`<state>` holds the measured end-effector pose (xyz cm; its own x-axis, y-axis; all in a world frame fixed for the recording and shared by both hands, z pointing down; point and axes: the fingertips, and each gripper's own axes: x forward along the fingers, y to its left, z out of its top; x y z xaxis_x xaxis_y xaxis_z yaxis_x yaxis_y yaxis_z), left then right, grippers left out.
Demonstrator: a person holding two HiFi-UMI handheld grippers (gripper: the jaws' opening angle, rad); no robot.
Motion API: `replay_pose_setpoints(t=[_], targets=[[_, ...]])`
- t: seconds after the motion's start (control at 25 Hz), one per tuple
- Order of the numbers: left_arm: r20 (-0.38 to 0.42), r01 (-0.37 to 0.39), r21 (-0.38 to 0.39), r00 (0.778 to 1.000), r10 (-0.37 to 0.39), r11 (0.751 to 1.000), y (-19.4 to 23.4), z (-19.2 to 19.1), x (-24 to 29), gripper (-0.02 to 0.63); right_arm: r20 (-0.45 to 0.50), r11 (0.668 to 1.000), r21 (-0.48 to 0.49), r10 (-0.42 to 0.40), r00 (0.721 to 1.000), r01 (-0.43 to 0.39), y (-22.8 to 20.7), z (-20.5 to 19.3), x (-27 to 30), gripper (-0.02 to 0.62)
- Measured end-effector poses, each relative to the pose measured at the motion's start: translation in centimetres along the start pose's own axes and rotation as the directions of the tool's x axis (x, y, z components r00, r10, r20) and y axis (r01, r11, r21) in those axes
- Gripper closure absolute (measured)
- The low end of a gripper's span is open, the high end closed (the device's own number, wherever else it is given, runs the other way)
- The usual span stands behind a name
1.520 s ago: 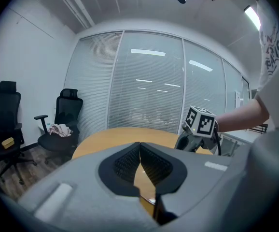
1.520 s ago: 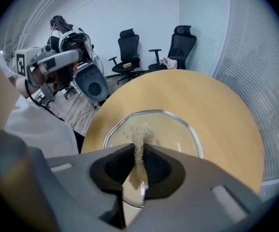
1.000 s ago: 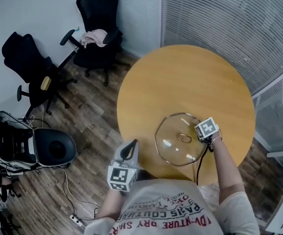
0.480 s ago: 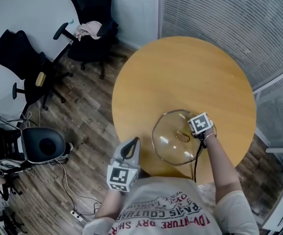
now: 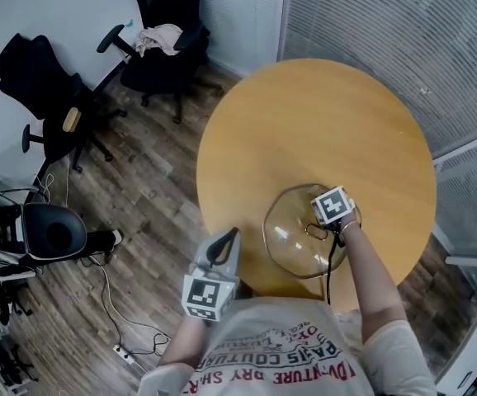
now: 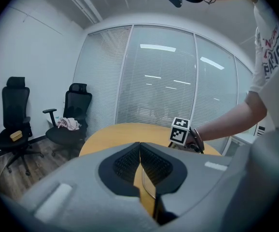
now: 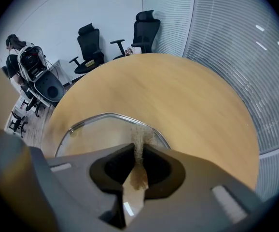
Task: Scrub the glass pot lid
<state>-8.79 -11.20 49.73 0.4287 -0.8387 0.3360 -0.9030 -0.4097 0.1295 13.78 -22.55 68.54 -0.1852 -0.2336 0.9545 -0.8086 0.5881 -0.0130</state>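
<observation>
**Glass pot lid** (image 5: 292,242): transparent, with a rounded polygonal outline edged by a thin metal rim. It is laid flat on the near part of the round table (image 5: 321,114), whose top is smooth, honey-coloured wood.

**Right gripper** (image 7: 138,153): grey moulded body with dark pads. The jaws are pinched on a thin, fibrous tan scrub pad (image 7: 140,129), which is seen over the lid's glass close to its far rim.

**Left gripper** (image 6: 140,151): jaws pressed together with nothing held between them. It is held off the table's near edge, apart from the lid.

**Black office chairs** (image 5: 160,31): set on plank flooring (image 5: 148,188).
</observation>
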Motion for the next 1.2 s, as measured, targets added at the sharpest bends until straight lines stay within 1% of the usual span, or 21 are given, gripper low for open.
replay_pose_setpoints(t=[0.04,0.12,0.16,0.28,0.4,0.56,0.84,1.04,1.2], targets=[[0.001,-0.004,0.0,1.0,0.004,1.0,0.3,0.0,-0.1,0.598,0.003,1.0,-0.012,0.009,1.0,-0.009,0.5,0.4,0.2,0.541],[0.0,-0.015,-0.005,1.0,0.015,1.0,0.9,-0.1,-0.4,0.597,0.002,0.997,-0.024,0.069,0.998,-0.069,2.5,0.8,0.7,0.541],[0.0,-0.02,-0.007,1.0,0.02,1.0,1.1,0.0,-0.6,0.597,-0.012,0.996,-0.031,0.087,0.996,-0.087,3.3,0.8,0.9,0.541],[0.008,-0.023,-0.004,1.0,0.023,1.0,1.5,0.0,-0.9,0.597,-0.063,0.997,-0.064,0.044,0.997,-0.048,3.5,0.5,0.8,0.541],[0.01,-0.03,-0.005,1.0,0.03,1.0,1.8,-0.3,-1.3,0.597,-0.108,0.995,-0.098,-0.023,0.994,0.012,3.2,0.2,0.7,0.541],[0.015,-0.042,-0.006,0.999,0.043,0.999,2.4,-0.1,-2.3,0.597,-0.093,0.992,-0.121,0.009,0.996,-0.02,5.3,1.0,0.8,0.541],[0.017,-0.071,-0.015,0.997,0.071,0.997,3.0,-1.3,-3.9,0.598,-0.108,0.986,-0.164,-0.015,0.994,-0.003,6.7,0.9,1.2,0.541],[0.015,-0.091,-0.03,0.996,0.092,0.995,3.8,-1.3,-5.2,0.597,-0.127,0.98,-0.197,0.009,0.992,-0.034,9.1,1.1,1.1,0.541],[0.022,-0.1,-0.033,0.995,0.101,0.994,3.7,-1.7,-6.5,0.598,-0.11,0.964,-0.255,0.043,0.993,-0.07,11.4,1.2,1.2,0.541]])
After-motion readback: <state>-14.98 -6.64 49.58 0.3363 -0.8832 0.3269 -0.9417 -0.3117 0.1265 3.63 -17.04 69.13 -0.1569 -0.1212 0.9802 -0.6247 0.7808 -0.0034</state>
